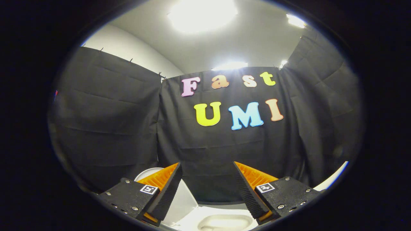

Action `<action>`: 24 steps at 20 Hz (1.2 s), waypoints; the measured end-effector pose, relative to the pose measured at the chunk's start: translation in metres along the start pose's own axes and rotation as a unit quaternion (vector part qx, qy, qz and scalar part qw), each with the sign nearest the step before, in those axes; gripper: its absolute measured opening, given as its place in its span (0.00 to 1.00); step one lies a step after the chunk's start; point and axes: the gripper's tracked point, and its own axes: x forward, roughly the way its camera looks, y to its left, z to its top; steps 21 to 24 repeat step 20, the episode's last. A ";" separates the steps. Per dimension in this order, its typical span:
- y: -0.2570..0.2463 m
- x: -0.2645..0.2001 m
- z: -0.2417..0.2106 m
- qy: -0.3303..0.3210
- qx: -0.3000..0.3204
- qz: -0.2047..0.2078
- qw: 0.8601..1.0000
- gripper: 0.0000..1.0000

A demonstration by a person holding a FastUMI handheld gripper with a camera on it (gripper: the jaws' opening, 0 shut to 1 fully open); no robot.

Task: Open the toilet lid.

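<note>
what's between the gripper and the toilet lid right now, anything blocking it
Nothing visible. The gripper is open, fingers apart and holding nothing. The toilet lid already stands raised beside one finger, with the toilet bowl exposed below the fingers.

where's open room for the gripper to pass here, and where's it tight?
The gripper is open with nothing between the fingers; the gap looks onto the black cloth wall and, below it, the toilet bowl. That middle lane looks free. It is tighter at the left finger, where the raised toilet lid sits right behind the fingertip. The toilet's surroundings are hidden.
</note>
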 end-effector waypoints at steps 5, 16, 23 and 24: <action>-0.068 -0.022 0.005 0.005 -0.008 -0.017 1.000 0.95; -0.109 -0.050 -0.008 0.029 -0.033 -0.051 0.998 0.95; -0.099 -0.056 -0.035 0.047 -0.026 -0.053 0.997 0.95; -0.099 -0.056 -0.035 0.047 -0.026 -0.053 0.997 0.95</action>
